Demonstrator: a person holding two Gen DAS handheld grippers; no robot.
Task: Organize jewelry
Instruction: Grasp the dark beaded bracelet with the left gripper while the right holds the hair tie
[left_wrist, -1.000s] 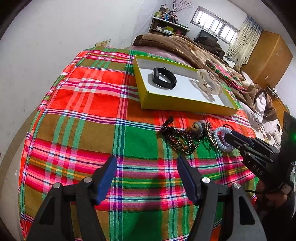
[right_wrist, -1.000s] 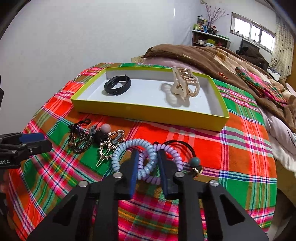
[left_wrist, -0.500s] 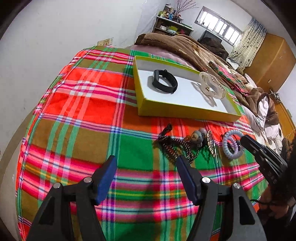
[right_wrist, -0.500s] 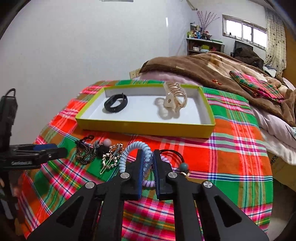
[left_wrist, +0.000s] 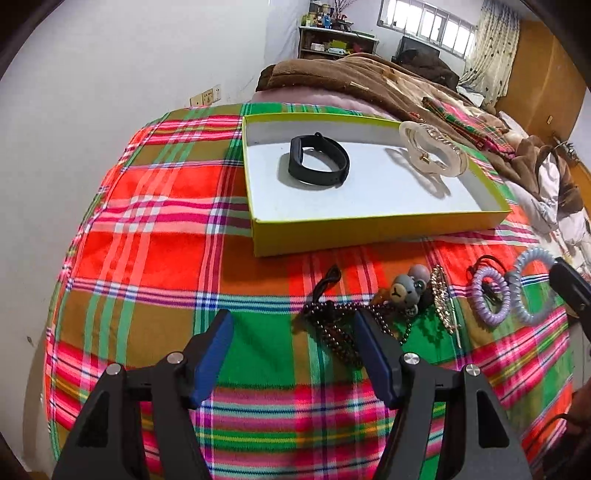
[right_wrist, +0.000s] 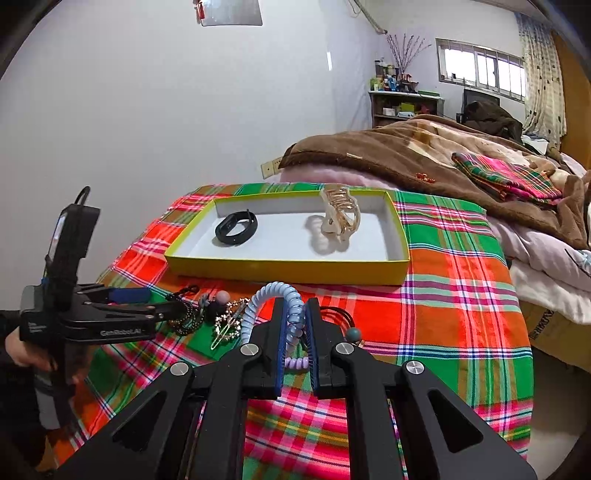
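A yellow box (left_wrist: 369, 236) (right_wrist: 288, 271) with a white floor holds a black wristband (left_wrist: 319, 160) (right_wrist: 236, 227) and a cream claw hair clip (left_wrist: 432, 153) (right_wrist: 338, 216). My right gripper (right_wrist: 294, 308) is shut on a light blue spiral hair tie (right_wrist: 275, 295) (left_wrist: 535, 291), lifted off the plaid cloth. A purple spiral tie (left_wrist: 489, 295) (right_wrist: 295, 363), a gold hairpin (left_wrist: 443, 299) (right_wrist: 227, 325), a bear charm (left_wrist: 408, 290) and a dark bead chain (left_wrist: 332, 328) (right_wrist: 184, 317) lie in front of the box. My left gripper (left_wrist: 293, 334) is open, low beside the bead chain.
The plaid cloth (left_wrist: 166, 229) covers a rounded surface that drops off at left and front. A bed with a brown blanket (right_wrist: 424, 147) and folded plaid cloth (right_wrist: 506, 177) lies behind and to the right. A white wall (right_wrist: 147, 110) stands at left.
My right gripper closed on the light blue spiral tie and raised it. My left gripper moved lower and closer to the bead chain, still open.
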